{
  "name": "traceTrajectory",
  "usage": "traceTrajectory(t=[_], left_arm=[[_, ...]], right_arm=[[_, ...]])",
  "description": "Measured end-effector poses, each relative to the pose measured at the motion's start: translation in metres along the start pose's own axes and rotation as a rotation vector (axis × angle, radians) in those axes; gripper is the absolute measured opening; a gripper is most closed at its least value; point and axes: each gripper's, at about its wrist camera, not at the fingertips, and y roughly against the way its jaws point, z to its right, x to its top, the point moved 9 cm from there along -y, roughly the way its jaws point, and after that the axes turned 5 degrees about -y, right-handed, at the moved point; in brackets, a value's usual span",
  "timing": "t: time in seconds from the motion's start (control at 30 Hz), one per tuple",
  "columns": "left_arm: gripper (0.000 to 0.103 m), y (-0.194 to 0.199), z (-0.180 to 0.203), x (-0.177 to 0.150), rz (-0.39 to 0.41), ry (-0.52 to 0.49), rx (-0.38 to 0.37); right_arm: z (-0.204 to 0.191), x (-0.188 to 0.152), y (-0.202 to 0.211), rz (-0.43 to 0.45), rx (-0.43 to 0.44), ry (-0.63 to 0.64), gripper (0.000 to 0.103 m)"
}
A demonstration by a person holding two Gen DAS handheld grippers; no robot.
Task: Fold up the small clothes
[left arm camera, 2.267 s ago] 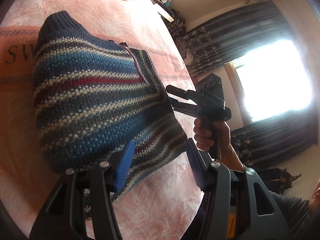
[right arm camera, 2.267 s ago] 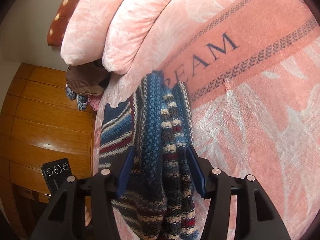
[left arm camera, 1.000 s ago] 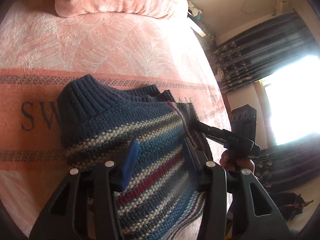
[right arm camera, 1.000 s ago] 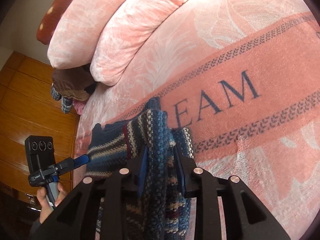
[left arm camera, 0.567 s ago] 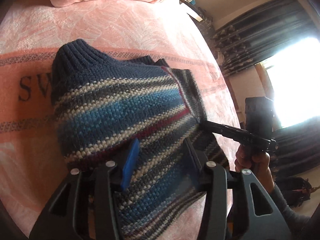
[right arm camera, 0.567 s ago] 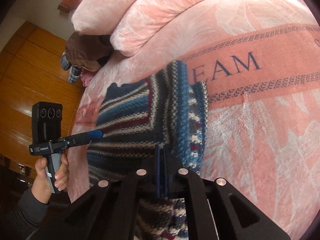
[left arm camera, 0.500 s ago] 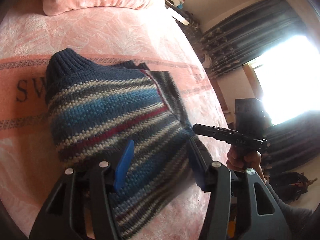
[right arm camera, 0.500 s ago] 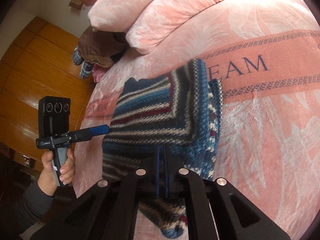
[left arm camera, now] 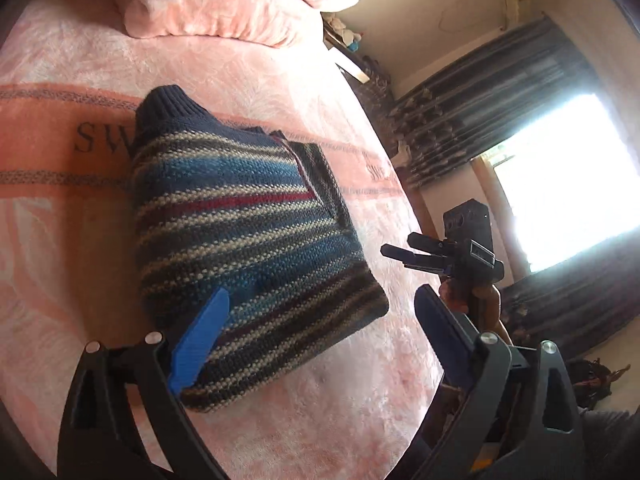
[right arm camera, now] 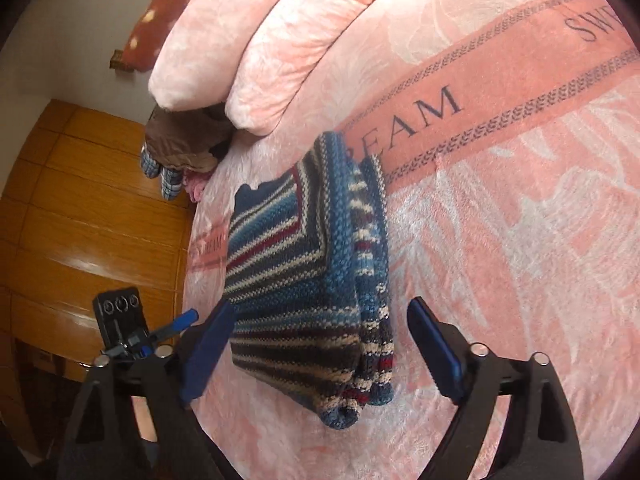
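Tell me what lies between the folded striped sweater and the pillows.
Only bare pink blanket, crossed by its lettered band; right wrist view shows it between the sweater and the pillows.

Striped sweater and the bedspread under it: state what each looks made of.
Striped sweater: chunky knitted yarn, probably wool or acrylic; individual stitches and a ribbed navy cuff show. Bedspread: plush pink fleece-like fabric, matte, with soft nap and embossed leaf pattern.

Pink plush blanket (right arm camera: 500, 240) covering the bed, salmon band lettered "SWEET DREAM". Two pink pillows (right arm camera: 256, 40) at the head. Dark patterned curtains (left arm camera: 500, 108) beside a bright window (left arm camera: 568, 176). Wooden panelling (right arm camera: 80, 208). Brown bundled clothing (right arm camera: 180, 140) beside the pillows.
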Motion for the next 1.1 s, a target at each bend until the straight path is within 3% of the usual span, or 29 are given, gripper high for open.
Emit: traceTrajectory(t=[0.1, 0.27, 0.37, 0.6, 0.8, 0.87, 0.93, 0.97, 1.1], left_arm=[[0.094, 0.004, -0.049, -0.028, -0.022, 0.150, 0.000], [0.094, -0.022, -0.095, -0.062, -0.042, 0.361, -0.096], [0.093, -0.035, -0.091, -0.064, -0.031, 0.316, -0.135], [0.092, -0.073, -0.068, -0.056, -0.104, 0.274, -0.220], [0.092, -0.105, -0.054, -0.048, -0.133, 0.274, -0.243], [0.084, -0.112, -0.058, -0.052, -0.158, 0.301, -0.187], [0.053, -0.118, -0.063, -0.057, -0.189, 0.348, -0.169], [0.048, -0.119, -0.066, -0.058, -0.197, 0.361, -0.167], [0.033, -0.120, -0.063, -0.058, -0.212, 0.375, -0.147]], right_arm=[[0.015, 0.025, -0.009, -0.060, 0.097, -0.114, 0.096], [0.019, 0.051, -0.058, -0.163, 0.100, -0.123, 0.096], [0.023, 0.056, -0.088, -0.220, 0.081, -0.092, 0.096], [0.003, 0.071, -0.132, -0.296, 0.091, -0.013, 0.096], [-0.018, 0.066, -0.164, -0.334, 0.095, 0.047, 0.098], [-0.020, 0.066, -0.169, -0.333, 0.093, 0.058, 0.097], [-0.022, 0.064, -0.173, -0.327, 0.068, 0.075, 0.083], [-0.020, 0.062, -0.176, -0.337, 0.057, 0.069, 0.056], [-0.024, 0.060, -0.180, -0.303, 0.048, 0.072, 0.047]])
